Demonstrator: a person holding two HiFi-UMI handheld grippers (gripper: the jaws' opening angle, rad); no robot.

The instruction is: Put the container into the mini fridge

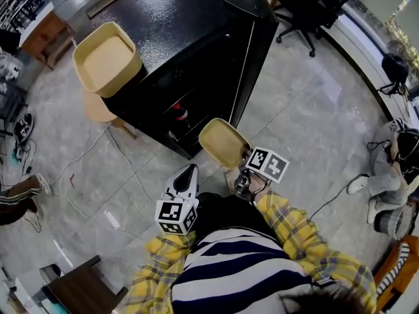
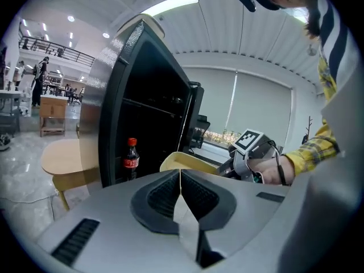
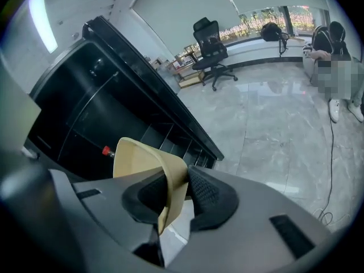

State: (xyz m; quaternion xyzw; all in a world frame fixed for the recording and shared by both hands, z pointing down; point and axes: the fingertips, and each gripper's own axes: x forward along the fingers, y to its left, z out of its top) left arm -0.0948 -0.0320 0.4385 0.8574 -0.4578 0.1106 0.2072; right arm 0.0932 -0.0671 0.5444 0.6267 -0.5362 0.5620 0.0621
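Both point forward: right tongs (image 3: 181, 187) pinch the container (image 3: 139, 159), left tongs (image 2: 180, 180) pressed together.

Container (image 1: 224, 142): beige shallow tub with rounded corners, empty. It is tilted, open side up, with its near rim wall pinched between the pads of the right gripper (image 3: 175, 189). It is off the floor, just outside the mini fridge (image 1: 183, 31) opening and not inside. Mini fridge: black with a speckled top, upright on the floor, door swung open, dark shelved interior showing.
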